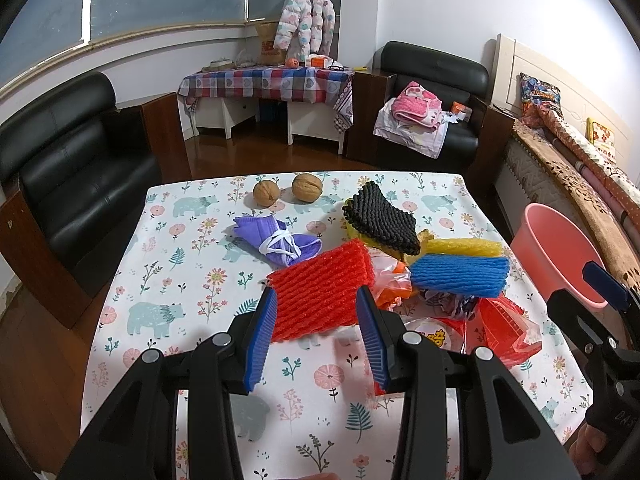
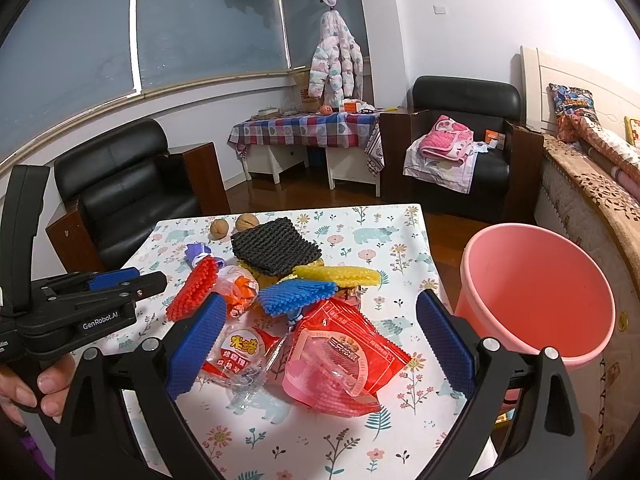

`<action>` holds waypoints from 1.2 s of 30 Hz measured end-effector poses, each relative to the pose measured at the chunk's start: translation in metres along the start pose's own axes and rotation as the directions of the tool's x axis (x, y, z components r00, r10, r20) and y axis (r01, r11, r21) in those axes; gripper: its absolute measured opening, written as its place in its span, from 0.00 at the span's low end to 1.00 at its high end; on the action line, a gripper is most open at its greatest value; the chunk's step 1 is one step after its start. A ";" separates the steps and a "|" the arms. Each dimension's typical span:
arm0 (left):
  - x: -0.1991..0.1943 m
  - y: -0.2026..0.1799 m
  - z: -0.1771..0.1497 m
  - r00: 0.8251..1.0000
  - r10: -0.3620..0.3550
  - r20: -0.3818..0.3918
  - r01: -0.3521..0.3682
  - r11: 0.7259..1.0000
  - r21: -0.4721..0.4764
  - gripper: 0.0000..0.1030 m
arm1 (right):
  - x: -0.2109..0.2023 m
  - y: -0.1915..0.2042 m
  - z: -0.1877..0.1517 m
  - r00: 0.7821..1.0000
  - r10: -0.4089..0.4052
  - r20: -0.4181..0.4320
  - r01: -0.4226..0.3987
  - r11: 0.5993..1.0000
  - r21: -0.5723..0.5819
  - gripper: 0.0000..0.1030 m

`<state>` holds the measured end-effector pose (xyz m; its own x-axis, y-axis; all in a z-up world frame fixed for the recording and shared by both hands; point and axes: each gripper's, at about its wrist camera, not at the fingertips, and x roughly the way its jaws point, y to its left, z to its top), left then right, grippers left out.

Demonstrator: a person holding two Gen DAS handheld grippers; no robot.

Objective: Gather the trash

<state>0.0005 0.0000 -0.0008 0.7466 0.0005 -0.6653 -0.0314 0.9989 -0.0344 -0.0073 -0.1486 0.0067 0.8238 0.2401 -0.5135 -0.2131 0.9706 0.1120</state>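
Observation:
Trash lies in a heap on the floral tablecloth: a red foam net, blue foam net, yellow foam net, black foam net, purple mask, crumpled orange plastic and red snack wrappers. My left gripper is open, its blue pads flanking the near end of the red net without squeezing it. My right gripper is open wide over the red wrappers. A pink bucket stands off the table's right edge.
Two walnuts sit at the table's far side. Black armchairs stand to the left and at the back right. A bed runs behind the bucket. A hand holds the left gripper's handle.

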 end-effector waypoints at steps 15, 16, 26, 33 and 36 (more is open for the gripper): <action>0.009 0.003 -0.014 1.000 -0.009 -0.002 0.009 1.000 0.000 0.40 | 0.005 -0.006 -0.002 1.000 -0.017 -0.010 0.017 1.000 0.023 0.93; 0.007 0.002 -0.015 1.000 -0.010 -0.001 0.010 1.000 0.000 0.40 | 0.005 -0.007 -0.002 1.000 -0.019 -0.010 0.019 1.000 0.024 0.93; 0.006 0.020 -0.013 0.991 -0.136 -0.012 0.135 0.989 -0.060 0.40 | 0.009 -0.013 -0.004 0.999 -0.030 -0.018 0.031 0.999 0.041 0.93; 0.007 0.009 -0.012 0.985 -0.170 -0.031 0.169 0.985 -0.029 0.40 | 0.009 -0.014 -0.006 0.999 -0.028 -0.023 0.029 0.999 0.039 0.93; 0.010 0.003 -0.012 0.985 -0.170 -0.040 0.170 0.985 -0.009 0.40 | 0.009 -0.015 -0.006 0.999 -0.027 -0.021 0.028 0.999 0.036 0.93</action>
<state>-0.0003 0.0025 -0.0165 0.7140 -0.1715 -0.6788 0.0899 0.9840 -0.1540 0.0003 -0.1612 -0.0052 0.8180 0.2130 -0.5343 -0.1708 0.9770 0.1279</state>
